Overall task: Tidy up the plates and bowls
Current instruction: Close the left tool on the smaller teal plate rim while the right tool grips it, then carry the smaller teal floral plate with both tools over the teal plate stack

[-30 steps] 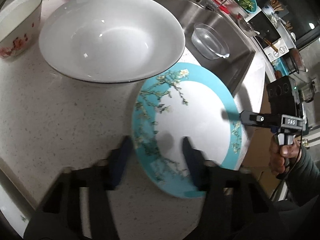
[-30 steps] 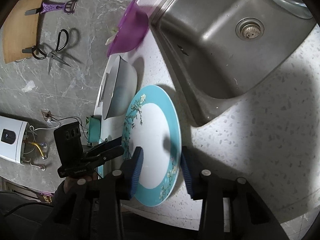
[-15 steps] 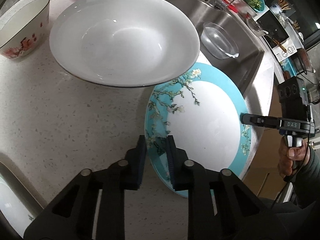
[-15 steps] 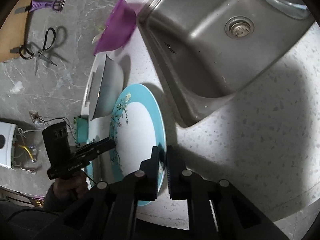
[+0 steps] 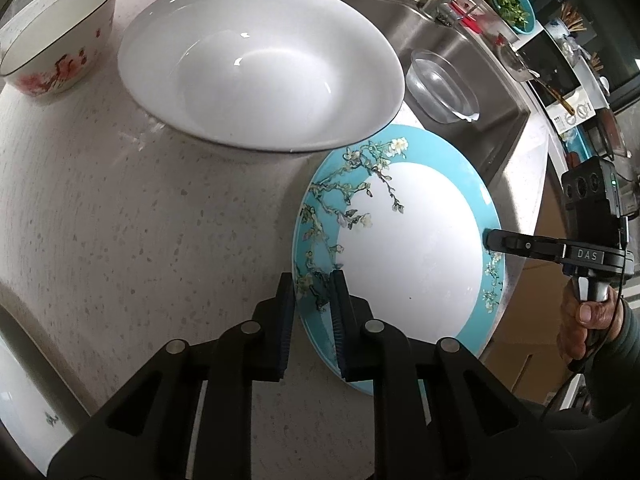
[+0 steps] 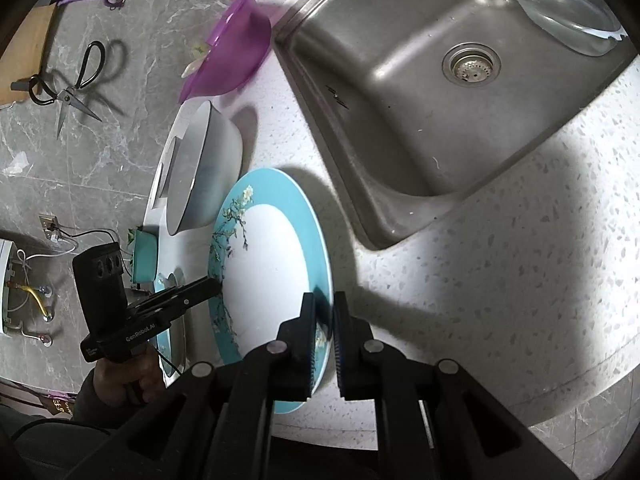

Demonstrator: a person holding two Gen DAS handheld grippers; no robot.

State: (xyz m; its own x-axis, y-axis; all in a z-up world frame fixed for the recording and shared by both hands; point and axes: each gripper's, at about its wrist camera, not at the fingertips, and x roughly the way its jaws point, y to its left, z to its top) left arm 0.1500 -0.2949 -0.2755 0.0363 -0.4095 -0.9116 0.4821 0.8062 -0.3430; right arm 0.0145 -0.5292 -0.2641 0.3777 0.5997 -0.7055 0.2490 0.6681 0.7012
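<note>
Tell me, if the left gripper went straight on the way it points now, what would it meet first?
The left gripper is already shut on the rim of the blue plate, so it would push that plate first. Past it, probably the speckled counter; depth is unclear.

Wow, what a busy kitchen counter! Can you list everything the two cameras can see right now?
plate: 1, turquoise rim with blossoms, counter edge, gripped on two sides
large bowl: 1, white, behind plate
small bowl: 1, white with red flowers, far left
purple bowl: 1, beside sink
glass bowl: 1, clear, in sink
sink: 1, steel
scissors: 1, black handles, on wall
counter: 1, speckled white
left gripper: black, fingers shut on plate rim
right gripper: black, shut on opposite rim
hand: holding right gripper
</note>
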